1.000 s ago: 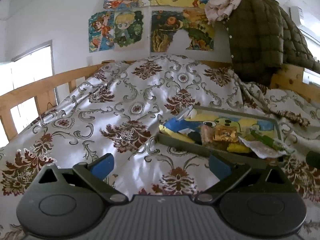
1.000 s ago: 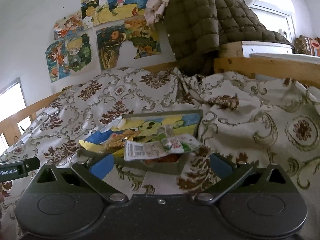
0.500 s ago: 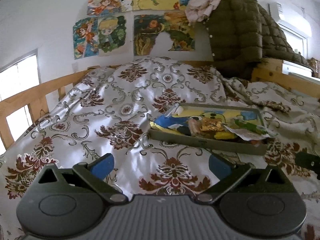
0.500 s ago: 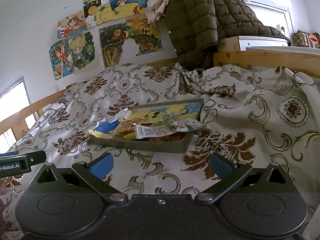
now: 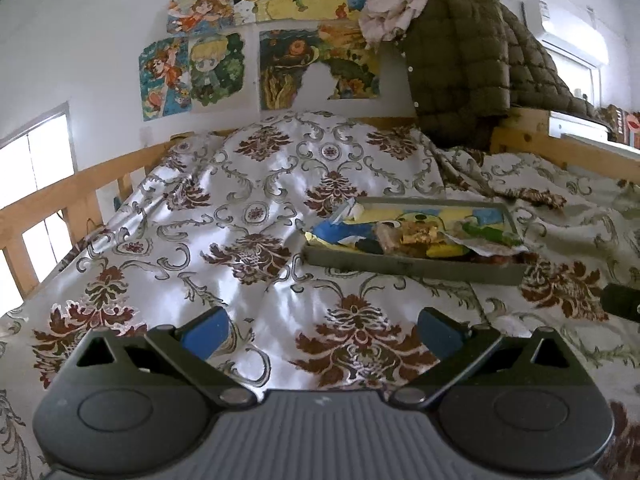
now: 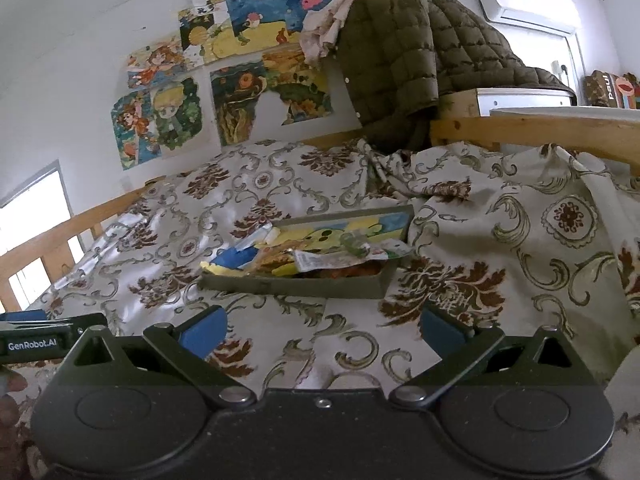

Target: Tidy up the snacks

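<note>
L gripper (image 5: 322, 330): fingers wide apart, nothing btwn them, above floral bedspread (image 5: 256, 216). R gripper (image 6: 322, 330): same, spread wide, empty. Snack packets (image 5: 416, 236) piled in shallow grey tray (image 5: 412, 268) w/ cartoon-print liner; tray sits on bedspread ahead of both grippers, apart from them. Olive quilted jacket (image 6: 404, 60) draped over wooden bed rail behind.

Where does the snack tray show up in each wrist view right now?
Left wrist: the snack tray lies right of centre on the bedspread, beyond the open left gripper.
Right wrist: the tray lies near centre, just beyond the open right gripper.
Shared landmark: the green quilted jacket hanging behind it.
</note>
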Motion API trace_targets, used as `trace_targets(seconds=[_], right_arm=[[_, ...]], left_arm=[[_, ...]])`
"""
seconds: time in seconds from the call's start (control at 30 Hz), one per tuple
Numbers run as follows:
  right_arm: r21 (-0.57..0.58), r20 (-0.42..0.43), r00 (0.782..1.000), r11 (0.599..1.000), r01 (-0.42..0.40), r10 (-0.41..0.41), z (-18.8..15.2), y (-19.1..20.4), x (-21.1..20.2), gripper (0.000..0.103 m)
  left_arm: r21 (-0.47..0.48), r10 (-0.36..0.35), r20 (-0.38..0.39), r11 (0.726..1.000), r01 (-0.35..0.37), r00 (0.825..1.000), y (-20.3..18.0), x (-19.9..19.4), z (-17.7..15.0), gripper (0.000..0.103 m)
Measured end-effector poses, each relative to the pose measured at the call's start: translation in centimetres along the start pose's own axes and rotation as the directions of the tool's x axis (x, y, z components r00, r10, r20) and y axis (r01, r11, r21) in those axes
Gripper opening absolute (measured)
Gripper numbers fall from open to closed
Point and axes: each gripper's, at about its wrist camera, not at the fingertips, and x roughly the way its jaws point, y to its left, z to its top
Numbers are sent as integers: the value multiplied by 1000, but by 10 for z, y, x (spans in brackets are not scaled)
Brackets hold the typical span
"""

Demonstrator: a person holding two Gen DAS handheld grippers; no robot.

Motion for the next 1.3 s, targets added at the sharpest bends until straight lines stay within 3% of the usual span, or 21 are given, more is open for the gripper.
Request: trace_targets(seconds=[0.37, 0.97, 1.3], right_arm=[[-21, -24, 1000, 1000, -1, 1, -11, 11, -16, 102], [-52, -75, 997, 999, -8, 4, -24, 27, -8, 102], [-73, -117, 993, 997, -2, -7, -30, 31, 5, 102]], left_arm=[[52, -48, 60, 998, 45, 997, 7, -22, -9, 103], [-73, -14, -14, 997, 13, 1000, 33, -11, -26, 103], [-39, -16, -4, 999, 16, 1000, 22, -8, -32, 103]])
